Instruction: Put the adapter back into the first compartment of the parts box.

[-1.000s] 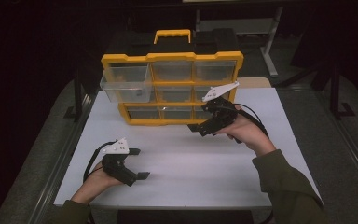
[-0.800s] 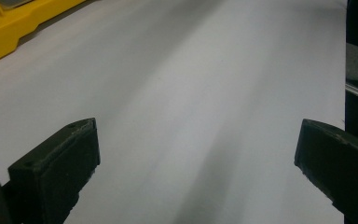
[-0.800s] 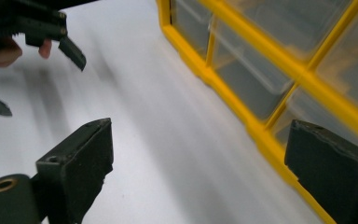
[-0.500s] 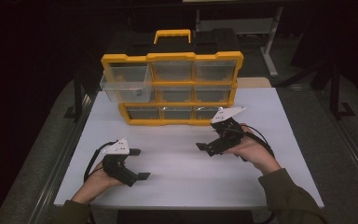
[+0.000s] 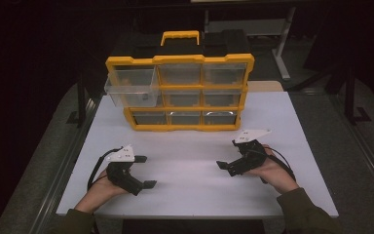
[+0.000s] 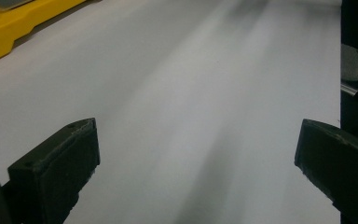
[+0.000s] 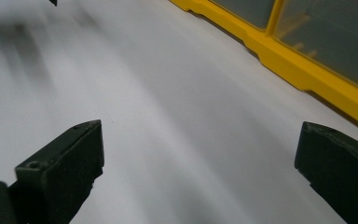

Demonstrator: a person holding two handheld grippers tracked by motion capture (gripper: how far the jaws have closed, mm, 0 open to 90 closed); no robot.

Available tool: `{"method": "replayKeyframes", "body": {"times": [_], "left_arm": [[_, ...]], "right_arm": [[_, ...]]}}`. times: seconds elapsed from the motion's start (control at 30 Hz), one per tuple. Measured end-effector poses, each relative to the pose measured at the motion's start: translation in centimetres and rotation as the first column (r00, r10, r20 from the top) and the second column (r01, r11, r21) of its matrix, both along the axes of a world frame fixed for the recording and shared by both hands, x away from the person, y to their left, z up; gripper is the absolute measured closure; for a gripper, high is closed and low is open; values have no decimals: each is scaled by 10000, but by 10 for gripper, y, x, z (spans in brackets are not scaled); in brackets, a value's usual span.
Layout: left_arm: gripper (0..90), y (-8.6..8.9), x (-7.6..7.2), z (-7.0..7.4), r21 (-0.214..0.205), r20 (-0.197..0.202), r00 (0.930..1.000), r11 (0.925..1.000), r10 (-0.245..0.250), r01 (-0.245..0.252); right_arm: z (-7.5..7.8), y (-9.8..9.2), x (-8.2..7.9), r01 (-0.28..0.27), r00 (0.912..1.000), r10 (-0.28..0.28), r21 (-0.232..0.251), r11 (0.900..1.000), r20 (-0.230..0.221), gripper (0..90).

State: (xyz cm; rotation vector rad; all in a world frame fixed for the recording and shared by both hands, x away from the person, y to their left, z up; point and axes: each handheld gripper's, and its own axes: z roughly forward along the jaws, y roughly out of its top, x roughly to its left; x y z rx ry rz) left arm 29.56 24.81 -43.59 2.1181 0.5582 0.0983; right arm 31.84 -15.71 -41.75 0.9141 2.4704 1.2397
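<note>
The room is dark all round, and the light falls on a white table [image 5: 195,161] with a grey floor on either side of it. At the far end of the table stands a yellow drawer cabinet [image 5: 180,92] with a black top and a yellow carrying handle [image 5: 180,37]. It has three rows of clear drawers. The upper left drawer [image 5: 131,87] is pulled out toward the person and sticks past the frame; the other drawers sit flush.

Near the front edge, the left gripper [image 5: 144,171] rests low over the table in the person's left hand [image 5: 102,187], pointing to the right. Its jaws stand wide apart with nothing between them; in the left gripper view there is just bare white table between the two black pads [image 6: 56,168], and a corner of the yellow cabinet at the upper left.

The right gripper [image 5: 228,162] is held in the right hand [image 5: 272,170], well apart from the left one and pointing left toward the middle of the table. Its jaws are also spread wide and hold nothing. In the right gripper view, the yellow base of the cabinet and its lower drawers [image 7: 326,32] run across the upper right, clear of the jaws.
</note>
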Motion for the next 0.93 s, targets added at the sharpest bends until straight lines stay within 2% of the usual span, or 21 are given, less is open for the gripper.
{"method": "replayKeyframes", "body": {"times": [0.07, 0.2, 0.43, 0.6, 0.77, 0.93], "left_arm": [[0, 1, 0, 0, 26, 31, 10000, 10000, -16, 16], [0, 1, -1, 0, 7, 68, 10000, 10000, -6, 5], [0, 3, -2, -2, 73, 105, 9999, 9999, 99, -99], [0, 5, -1, -3, 8, 152, 9997, 9998, 188, -188], [0, 3, -1, -2, 44, 184, 9998, 9999, 107, -108], [0, 2, -1, -3, 99, 150, 9999, 9999, 77, -78]], "right_arm": [[-4, -4, -2, 91, 9999, -90, 68, 9999, -44, 9], [-11, -11, -7, 351, 9994, -351, -159, 9993, -5, 6], [-19, -25, -16, 578, 9982, -582, -265, 9980, -143, 3], [-20, -33, -24, 860, 9963, -860, 19, 9963, -92, 2], [-25, -37, -29, 904, 9958, -906, -148, 9958, -119, 2], [-27, -39, -28, 920, 9956, -923, -194, 9956, -159, 2]]}}
